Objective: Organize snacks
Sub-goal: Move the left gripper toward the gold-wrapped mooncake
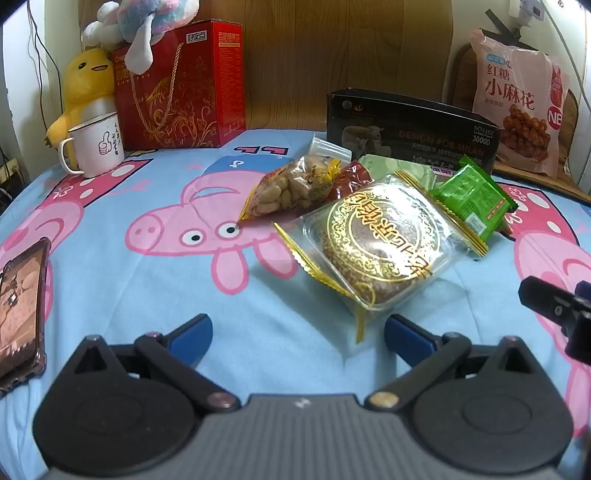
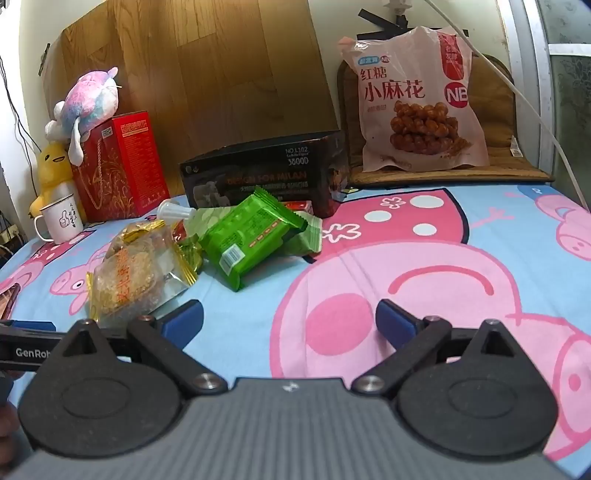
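Hovering over the cartoon sheet [image 1: 110, 273], both tongs gape wide, gripping nothing. Left tongs [image 1: 298, 332] sit just short of the sesame cake packet [image 1: 376, 243]; right tongs [image 2: 290, 321] are near the green packet [image 2: 251, 236].

A blue sheet [image 1: 110, 280] printed with pink cartoon pigs is covering the surface, lying a little wrinkled under warm indoor light. A wood-grain panel [image 2: 207, 74] is standing upright along the far edge against a pale wall [image 2: 332, 14], where a white cable [image 2: 517, 88] is running down on the right. Beside that panel a brown cushion [image 2: 495, 110] is leaning upright, while at the far right a frosted window [image 2: 572, 92] in a pale frame is showing.
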Available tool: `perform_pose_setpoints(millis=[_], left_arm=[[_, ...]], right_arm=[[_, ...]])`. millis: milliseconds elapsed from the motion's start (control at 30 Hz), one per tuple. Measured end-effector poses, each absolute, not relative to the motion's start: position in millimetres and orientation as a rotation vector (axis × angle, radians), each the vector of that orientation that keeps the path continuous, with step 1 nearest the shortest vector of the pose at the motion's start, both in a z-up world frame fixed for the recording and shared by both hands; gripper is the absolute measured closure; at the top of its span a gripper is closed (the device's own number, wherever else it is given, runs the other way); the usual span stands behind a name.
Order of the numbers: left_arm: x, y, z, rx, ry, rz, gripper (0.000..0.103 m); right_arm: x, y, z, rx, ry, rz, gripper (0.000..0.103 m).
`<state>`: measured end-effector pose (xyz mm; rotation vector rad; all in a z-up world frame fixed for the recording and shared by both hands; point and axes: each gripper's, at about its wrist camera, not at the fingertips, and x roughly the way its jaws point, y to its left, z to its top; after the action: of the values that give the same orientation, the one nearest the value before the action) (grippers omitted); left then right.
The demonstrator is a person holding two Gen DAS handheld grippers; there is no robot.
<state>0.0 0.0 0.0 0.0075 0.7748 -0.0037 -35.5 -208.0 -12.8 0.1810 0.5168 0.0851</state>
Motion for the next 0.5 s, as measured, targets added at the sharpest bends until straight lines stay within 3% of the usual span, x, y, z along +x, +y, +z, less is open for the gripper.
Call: perform_pose_setpoints(millis=[500], left_arm=[[-14,16,3,0.003,0.716,-0.090,0.000]], right_arm=[[-35,-206,-13,0.167,0.514,0.100,0.003]])
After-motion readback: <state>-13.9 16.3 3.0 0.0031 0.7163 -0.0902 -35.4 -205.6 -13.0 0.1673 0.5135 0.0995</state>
